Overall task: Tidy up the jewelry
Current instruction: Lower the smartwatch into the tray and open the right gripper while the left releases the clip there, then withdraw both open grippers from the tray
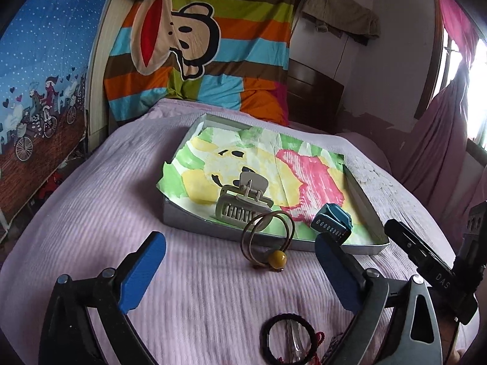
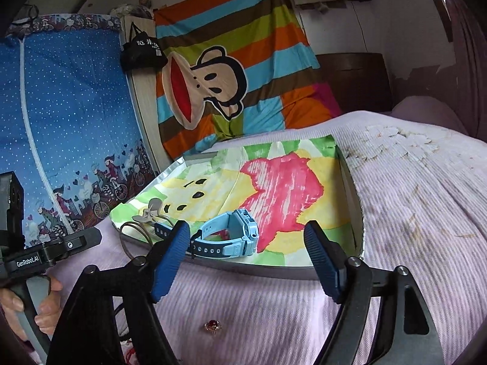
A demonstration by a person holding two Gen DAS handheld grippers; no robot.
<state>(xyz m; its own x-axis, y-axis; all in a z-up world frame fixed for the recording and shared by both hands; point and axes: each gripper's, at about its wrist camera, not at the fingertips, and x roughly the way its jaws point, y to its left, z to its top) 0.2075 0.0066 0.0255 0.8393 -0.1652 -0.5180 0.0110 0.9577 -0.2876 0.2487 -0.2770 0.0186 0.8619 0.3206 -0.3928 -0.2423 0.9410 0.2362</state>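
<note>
2 handheld grippers hover over a pink bedspread [image 1: 91, 213] in front of a shallow tray [image 1: 188, 222] holding jewelry.

In the left wrist view, the left gripper [image 1: 240, 273] has its blue fingers spread wide with nothing clasped; between them on the bedspread stands a gold wire hoop with a yellow bead [image 1: 268, 240], just outside the tray's near rim. At 12 o'clock from it, a beige claw hair clip [image 1: 243, 200] sits in the tray on a painted paper [image 1: 274, 164]; a light blue watch [image 1: 333, 223] lies at 2 o'clock. A dark hair tie [image 1: 289, 340] lies at 6 o'clock. In the right wrist view, the right gripper [image 2: 246, 264] is released, empty, the watch lying beyond its fingers in the tray. A red-stoned ring [image 2: 213, 325] rests on the bedspread at 6 o'clock. A hand [image 2: 45, 301] grips the left handle at 9 o'clock.
</note>
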